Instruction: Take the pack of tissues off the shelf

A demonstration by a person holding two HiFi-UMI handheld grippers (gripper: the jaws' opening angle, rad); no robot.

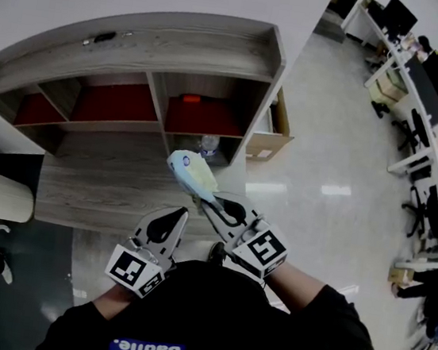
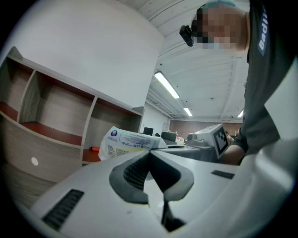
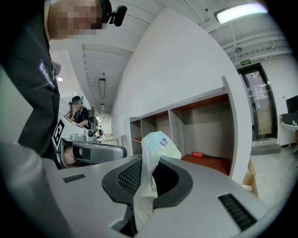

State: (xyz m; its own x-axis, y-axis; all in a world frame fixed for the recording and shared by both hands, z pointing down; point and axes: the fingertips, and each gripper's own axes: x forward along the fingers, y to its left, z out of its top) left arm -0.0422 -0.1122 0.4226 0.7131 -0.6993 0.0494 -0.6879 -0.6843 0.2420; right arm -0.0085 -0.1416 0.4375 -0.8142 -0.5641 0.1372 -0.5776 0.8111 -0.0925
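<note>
The pack of tissues (image 1: 190, 171), pale blue and yellow in a plastic wrapper, hangs in the air in front of the wooden shelf (image 1: 141, 40). My right gripper (image 1: 206, 199) is shut on the pack's wrapper end. In the right gripper view the wrapper (image 3: 156, 148) runs up from between the jaws of the right gripper (image 3: 148, 169). My left gripper (image 1: 175, 219) sits just left of it, shut with nothing between its pads. The left gripper view shows its own jaws touching at the tip of the left gripper (image 2: 150, 153), with the pack (image 2: 128, 142) and the right gripper (image 2: 205, 139) beyond.
An orange-handled tool (image 1: 191, 98) lies in the shelf's right red compartment. A clear bottle (image 1: 208, 145) stands on the lower ledge. A cardboard box (image 1: 271, 133) sits by the shelf's right side. Desks and chairs (image 1: 426, 117) line the far right of the glossy floor.
</note>
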